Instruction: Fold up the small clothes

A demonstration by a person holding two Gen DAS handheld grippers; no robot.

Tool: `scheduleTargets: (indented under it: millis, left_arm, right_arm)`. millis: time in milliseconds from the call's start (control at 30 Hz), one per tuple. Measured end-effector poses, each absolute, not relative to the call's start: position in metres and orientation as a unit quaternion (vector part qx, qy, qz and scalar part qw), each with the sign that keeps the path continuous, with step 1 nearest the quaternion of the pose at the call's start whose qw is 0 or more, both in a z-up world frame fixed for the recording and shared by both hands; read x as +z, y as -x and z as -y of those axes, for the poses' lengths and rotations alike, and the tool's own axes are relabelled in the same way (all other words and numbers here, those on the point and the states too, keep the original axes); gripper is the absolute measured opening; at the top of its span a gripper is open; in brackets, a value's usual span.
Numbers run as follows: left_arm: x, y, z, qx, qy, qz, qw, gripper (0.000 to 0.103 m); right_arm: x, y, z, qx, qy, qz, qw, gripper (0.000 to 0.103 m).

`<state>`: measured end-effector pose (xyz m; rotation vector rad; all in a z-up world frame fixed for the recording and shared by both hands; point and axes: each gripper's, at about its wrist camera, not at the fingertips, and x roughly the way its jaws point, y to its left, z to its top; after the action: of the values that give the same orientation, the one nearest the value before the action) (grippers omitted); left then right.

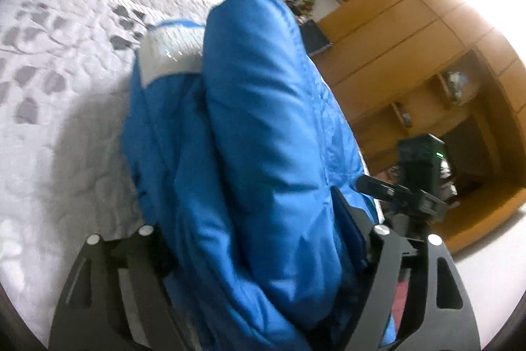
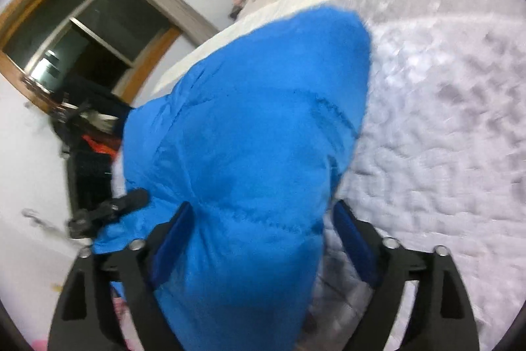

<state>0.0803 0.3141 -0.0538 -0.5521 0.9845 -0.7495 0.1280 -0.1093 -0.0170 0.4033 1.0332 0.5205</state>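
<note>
Both of my claws had the blue padded garment (image 1: 263,153) lifted off the quilted bed cover (image 1: 65,107), which I took as my landmark. My left gripper (image 1: 263,278) had puffy fabric bunched between its fingers, so I judged it to be pinching the garment. In the right wrist view my right gripper (image 2: 263,239) likewise had the blue cloth bunched between its blue-padded fingers, and I judged that one clamped on it too. The garment hung above the near part of the bed cover, partly over its edge on the side toward the wooden wardrobe (image 1: 411,32). A pale ribbed band (image 1: 171,55) showed at the garment's far end, nearer the cover than the rest.

I judged the step in hand to be carrying a fold over. To do it well, I would have needed both grips level and at matching corners, the cloth drawn taut between them but not stretched, then lowered so the hanging edge touched the bed cover first and the held edge came down squarely on it. Padded fabric springs back, so pressing the crease flat before letting go seemed wise. Blur suggested quick motion; slower would have been safer.

As for writing, I could read no brand, label or lettering anywhere on the garment or on either gripper.
</note>
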Motion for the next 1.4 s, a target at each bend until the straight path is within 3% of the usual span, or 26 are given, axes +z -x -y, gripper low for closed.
scheduleTargets:
  millis: [100, 467, 1400]
  left_arm:
    - [-0.038, -0.074, -0.317, -0.318, 0.24, -0.455, 0.797, 0.081]
    - [0.029, -0.023, -0.311, -0.183, 0.121, -0.404, 0.888, 0.095]
    - [0.054, 0.092, -0.304, -0.037, 0.036, -0.382, 0.923, 0.1]
  right_arm:
    - [-0.002, -0.11, 0.11, 0.216, -0.169, -0.476, 0.836, 0.099]
    - [0.012, -0.055, 0.1, 0.098, -0.105, -0.485, 0.863, 0.099]
    - [0.047, 0.045, 0.061, 0.026, -0.036, -0.441, 0.896, 0.099]
